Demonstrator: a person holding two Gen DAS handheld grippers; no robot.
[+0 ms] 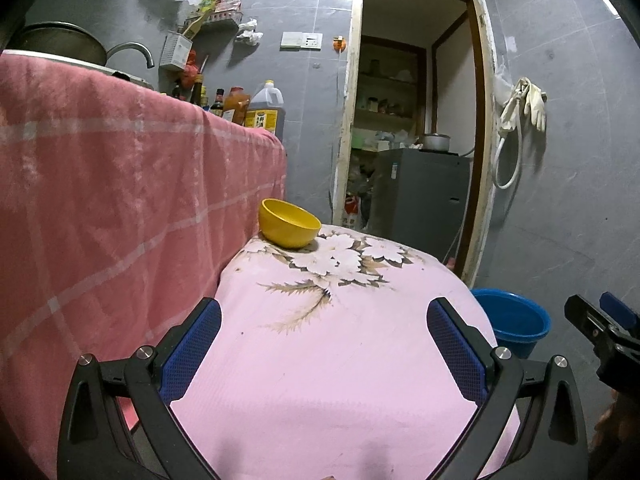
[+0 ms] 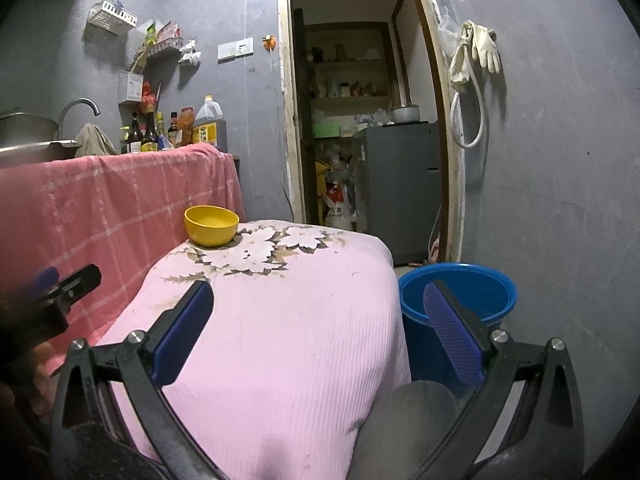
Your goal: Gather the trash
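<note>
The left gripper [image 1: 324, 316] is held with its jaws spread wide; nothing is gripped between the blue, mesh-textured pads [image 1: 192, 352], which are carried on black angular arms fitted with round metal pins. The right gripper [image 2: 324, 304] is likewise fully spread and empty, its ribbed blue pads [image 2: 452, 336] being seen edge-on. Below and ahead of both grippers a rounded surface is covered by a pink ribbed cloth [image 1: 332, 360] printed with white flowers and brown leaves at its far end. A glossy, round yellow bowl [image 1: 289, 223] is stood upright on that floral print, ahead of the left gripper and slightly to its left; in the right wrist view it is found ahead and to the left [image 2: 211, 226]. A round blue plastic bucket [image 2: 472, 292] is placed on the floor just beside the cloth's right edge, partly behind the right gripper's right finger; its interior appears bare, though the bottom cannot be fully seen. To the left of the grippers a pink checked towel [image 1: 120, 200] of plush texture is draped over a counter. No loose trash can be identified on the cloth from either view.
</note>
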